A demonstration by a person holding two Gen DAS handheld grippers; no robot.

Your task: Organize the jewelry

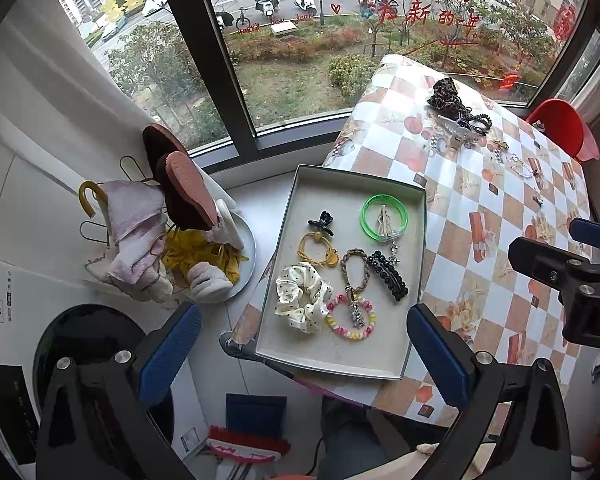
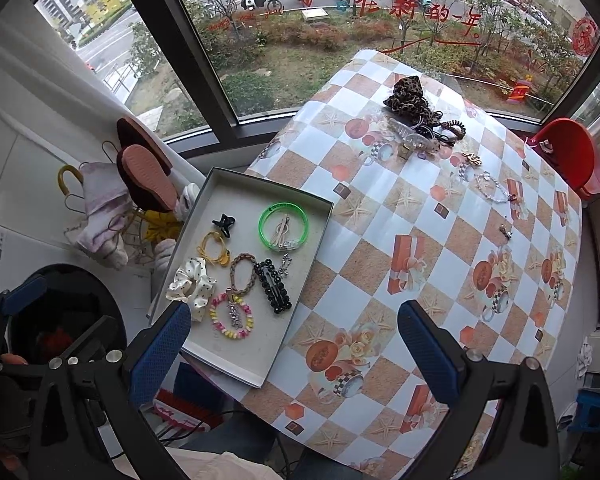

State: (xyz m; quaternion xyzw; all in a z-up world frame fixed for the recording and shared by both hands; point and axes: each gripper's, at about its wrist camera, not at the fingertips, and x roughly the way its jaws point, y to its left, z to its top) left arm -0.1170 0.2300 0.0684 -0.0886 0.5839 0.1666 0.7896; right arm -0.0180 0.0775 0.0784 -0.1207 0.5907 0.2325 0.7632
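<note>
1. Left hand-held gripper [image 1: 304,344] hovered above the near end of the grey tray [image 1: 332,360], fingers wide apart, nothing between them.
2. Right hand-held gripper [image 2: 294,344] hung over the checked surface [image 2: 380,240] just right of the tray, fingers likewise spread and empty.
3. Tray sat at the surface's left edge, its near corner overhanging. Probably parked there to serve as the collection point.
4. In the tray: green bangle [image 1: 383,216] ringing a pale clip, small black claw clip [image 1: 321,222], yellow hair tie [image 1: 318,248], braided tie [image 1: 355,270], black beaded barrette [image 1: 388,276], polka-dot scrunchie [image 1: 304,296], pink-and-yellow bead bracelet [image 1: 350,318] with a metal charm lying on it. Pieces lay mostly apart, so each stayed easy to pick out.
5. Unsorted pieces remained well apart, at the far end of the surface: leopard scrunchie [image 2: 408,98] heaped with dark coil ties and a clear claw clip [image 2: 410,136], a pearl bracelet [image 2: 492,188], and a small metal piece [image 2: 505,231], too small to identify.
6. Judgement: sorting partly done; the far heap looked next, and the right side was nearer it.
</note>
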